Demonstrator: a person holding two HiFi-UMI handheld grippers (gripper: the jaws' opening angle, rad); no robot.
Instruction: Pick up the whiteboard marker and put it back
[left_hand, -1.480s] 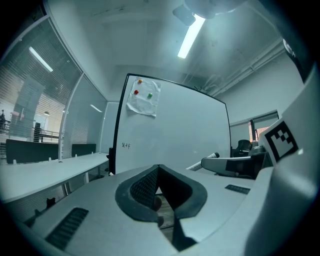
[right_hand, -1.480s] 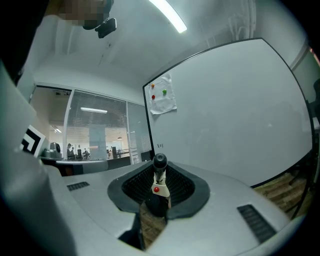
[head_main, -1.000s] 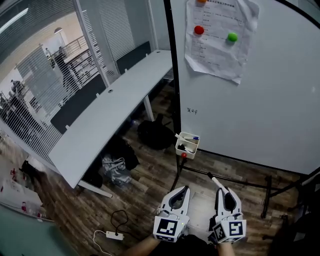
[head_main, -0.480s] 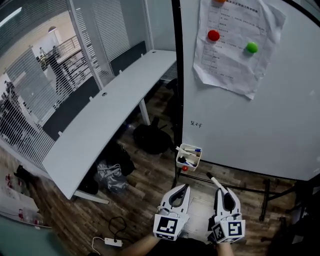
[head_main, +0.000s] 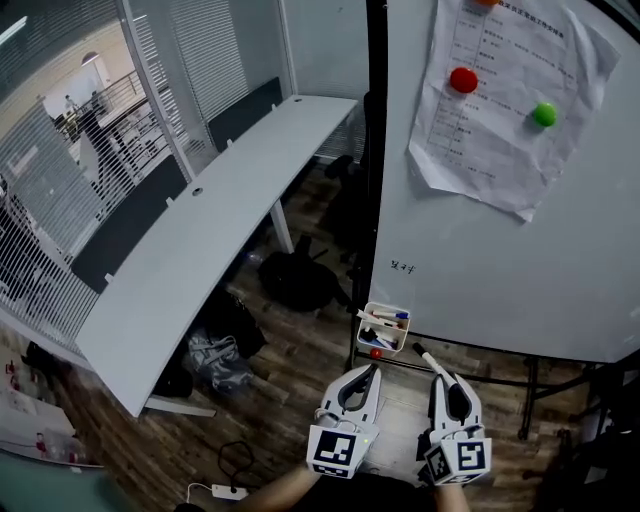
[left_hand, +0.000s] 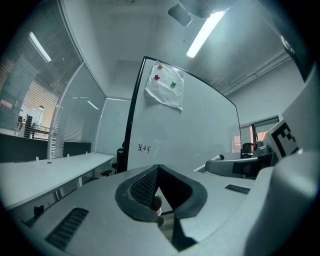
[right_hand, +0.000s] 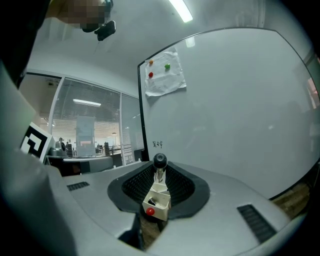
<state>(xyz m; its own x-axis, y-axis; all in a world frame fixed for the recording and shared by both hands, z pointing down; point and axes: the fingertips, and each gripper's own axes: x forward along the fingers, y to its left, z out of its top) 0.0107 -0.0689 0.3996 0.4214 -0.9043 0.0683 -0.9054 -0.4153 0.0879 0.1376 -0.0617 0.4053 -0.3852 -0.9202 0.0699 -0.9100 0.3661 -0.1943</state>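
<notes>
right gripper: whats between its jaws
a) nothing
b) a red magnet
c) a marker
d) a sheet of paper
C: in the right gripper view the right gripper has its jaws closed on a marker with a black end, and in the head view the marker sticks out past the jaws toward the board.

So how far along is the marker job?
Pickup looks done: the right gripper is shut on the whiteboard marker, black cap poking out ahead. In hand: the marker is lined up with the pen holder on the whiteboard, not yet there. Left: drop it in and release. The left gripper is shut and empty.
</notes>
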